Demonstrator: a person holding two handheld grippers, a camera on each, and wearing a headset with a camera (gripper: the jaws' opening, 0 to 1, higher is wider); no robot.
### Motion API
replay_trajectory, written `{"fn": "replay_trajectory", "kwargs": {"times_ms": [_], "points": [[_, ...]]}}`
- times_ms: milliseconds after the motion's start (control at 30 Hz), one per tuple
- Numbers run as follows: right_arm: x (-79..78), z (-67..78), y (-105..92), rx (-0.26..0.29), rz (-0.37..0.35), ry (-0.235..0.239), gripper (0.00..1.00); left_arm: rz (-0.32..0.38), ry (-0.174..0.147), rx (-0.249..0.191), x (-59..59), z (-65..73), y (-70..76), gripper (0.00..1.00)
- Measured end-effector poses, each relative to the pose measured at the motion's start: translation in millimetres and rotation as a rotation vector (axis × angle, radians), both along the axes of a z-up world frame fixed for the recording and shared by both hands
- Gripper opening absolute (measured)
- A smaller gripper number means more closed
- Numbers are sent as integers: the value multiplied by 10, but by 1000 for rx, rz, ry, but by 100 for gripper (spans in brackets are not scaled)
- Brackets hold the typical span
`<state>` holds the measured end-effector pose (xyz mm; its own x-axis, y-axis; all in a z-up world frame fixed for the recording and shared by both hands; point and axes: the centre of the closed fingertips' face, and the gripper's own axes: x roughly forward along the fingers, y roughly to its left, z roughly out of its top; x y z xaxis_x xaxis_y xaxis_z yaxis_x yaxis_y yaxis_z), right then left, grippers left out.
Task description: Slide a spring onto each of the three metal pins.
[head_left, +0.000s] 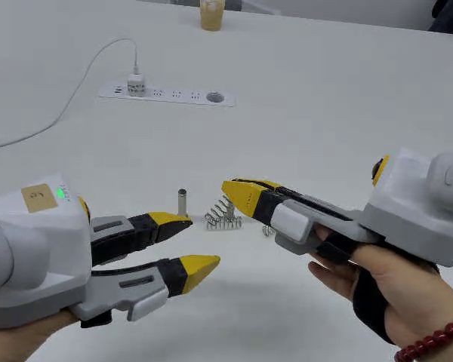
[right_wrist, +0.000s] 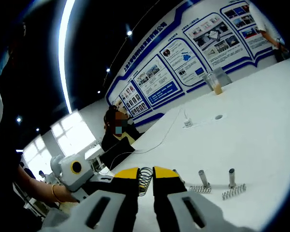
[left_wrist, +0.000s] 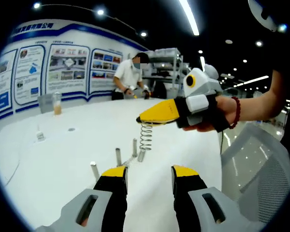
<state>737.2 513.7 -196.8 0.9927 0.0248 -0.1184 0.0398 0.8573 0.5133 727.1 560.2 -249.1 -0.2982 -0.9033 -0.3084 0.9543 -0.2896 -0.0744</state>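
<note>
My right gripper (head_left: 238,192) is shut on a coil spring (head_left: 223,205), which hangs slanted from its yellow tips just above the white table. In the right gripper view the spring (right_wrist: 145,180) sits between the closed jaws of that gripper (right_wrist: 145,175). One upright metal pin (head_left: 183,202) stands left of the spring. The left gripper view has three pins (left_wrist: 118,156) in a row below the hanging spring (left_wrist: 145,135). A loose spring (head_left: 223,223) lies flat by the pins. My left gripper (head_left: 189,243) hovers open and empty in front of them.
A white power strip (head_left: 166,94) with a plugged charger and cable lies further back on the table. At the far edge stands a cup of amber drink (head_left: 211,13). A person stands in the background (left_wrist: 128,77). Beside the table is a mesh chair (left_wrist: 261,164).
</note>
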Motion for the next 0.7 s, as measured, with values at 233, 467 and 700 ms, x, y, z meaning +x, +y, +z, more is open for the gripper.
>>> {"fn": "replay_trajectory", "kwargs": {"times_ms": [233, 467, 700], "points": [[49, -19, -17, -124, 9, 15, 11, 14, -17, 28, -6, -113, 59, 49], [121, -40, -36, -227, 20, 27, 11, 31, -27, 34, 33, -161, 97, 57], [244, -75, -93, -285, 26, 40, 11, 50, -30, 37, 81, -195, 117, 63]]}}
